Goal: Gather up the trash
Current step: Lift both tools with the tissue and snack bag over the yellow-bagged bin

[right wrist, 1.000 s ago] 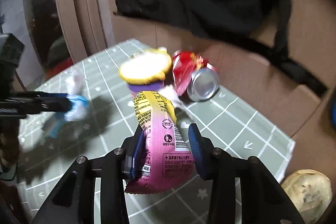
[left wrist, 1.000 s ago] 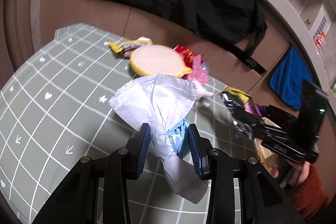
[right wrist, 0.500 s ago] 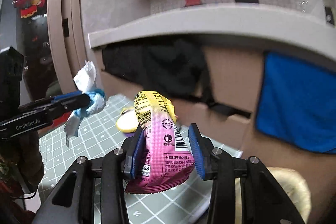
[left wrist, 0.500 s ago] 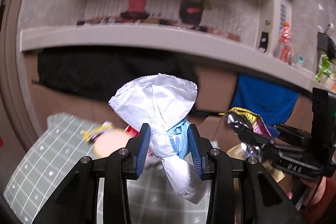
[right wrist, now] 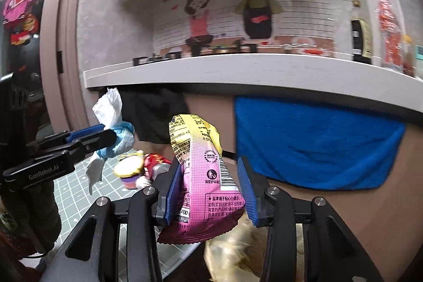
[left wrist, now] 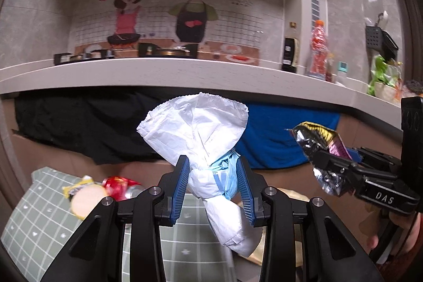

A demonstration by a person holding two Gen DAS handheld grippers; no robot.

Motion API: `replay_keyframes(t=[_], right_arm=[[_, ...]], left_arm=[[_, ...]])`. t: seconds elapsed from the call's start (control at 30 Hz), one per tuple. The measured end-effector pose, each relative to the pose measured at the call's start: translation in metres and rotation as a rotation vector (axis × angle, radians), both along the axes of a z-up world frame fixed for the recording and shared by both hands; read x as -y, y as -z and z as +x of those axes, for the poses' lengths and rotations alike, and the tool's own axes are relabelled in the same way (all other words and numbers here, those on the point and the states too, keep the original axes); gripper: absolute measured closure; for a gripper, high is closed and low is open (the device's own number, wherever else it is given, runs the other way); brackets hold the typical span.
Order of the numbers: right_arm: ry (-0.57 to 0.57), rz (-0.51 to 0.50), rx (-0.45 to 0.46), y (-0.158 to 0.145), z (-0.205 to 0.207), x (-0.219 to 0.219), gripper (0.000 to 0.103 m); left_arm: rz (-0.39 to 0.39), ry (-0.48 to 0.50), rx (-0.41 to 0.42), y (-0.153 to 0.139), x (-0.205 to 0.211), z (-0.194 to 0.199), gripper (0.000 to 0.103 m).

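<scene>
Both grippers were up in the air: the left gripper (left wrist: 212, 185) pinched a wad of white paper (left wrist: 195, 131) at its waist, the right gripper (right wrist: 208, 190) clamped a pink snack wrapper (right wrist: 203, 176). I reckoned either could slip out, being light, crumpled and only narrowly held. More litter, a red can (left wrist: 119, 183) among it, lay on the green mat (left wrist: 39, 229) below.

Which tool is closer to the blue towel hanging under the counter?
Right. The right tool, holding a pink snack bag, sits just left of the blue towel. The left tool, holding crumpled tissue, is further left, by the black cloth.
</scene>
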State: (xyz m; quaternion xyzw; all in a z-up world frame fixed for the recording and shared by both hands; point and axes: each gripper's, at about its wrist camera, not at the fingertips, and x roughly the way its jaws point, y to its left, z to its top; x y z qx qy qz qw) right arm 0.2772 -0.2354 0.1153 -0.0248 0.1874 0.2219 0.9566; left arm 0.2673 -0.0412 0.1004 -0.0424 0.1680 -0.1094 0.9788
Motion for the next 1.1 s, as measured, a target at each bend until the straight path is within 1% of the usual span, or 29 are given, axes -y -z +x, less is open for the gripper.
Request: replay_keyframes(t=[0.23, 0.43, 0.73, 1.1], right_arm=[[0.079, 0.003, 0.012, -0.003, -0.008, 0.031, 0.064], [0.127, 0.02, -0.007, 0.005, -0.007, 0.052, 0.064], [0.179, 0.039, -0.058, 0.023, 0.0, 0.075, 0.064], [0.213, 0.057, -0.121, 0.044, 0.02, 0.098, 0.063]], left_arm=[[0.011, 0.071, -0.009, 0.005, 0.035, 0.01, 0.065], [0.004, 0.12, -0.032, 0.015, 0.055, 0.019, 0.065], [0.017, 0.179, -0.072, 0.035, 0.085, 0.035, 0.065], [0.025, 0.208, -0.126, 0.052, 0.11, 0.061, 0.065]])
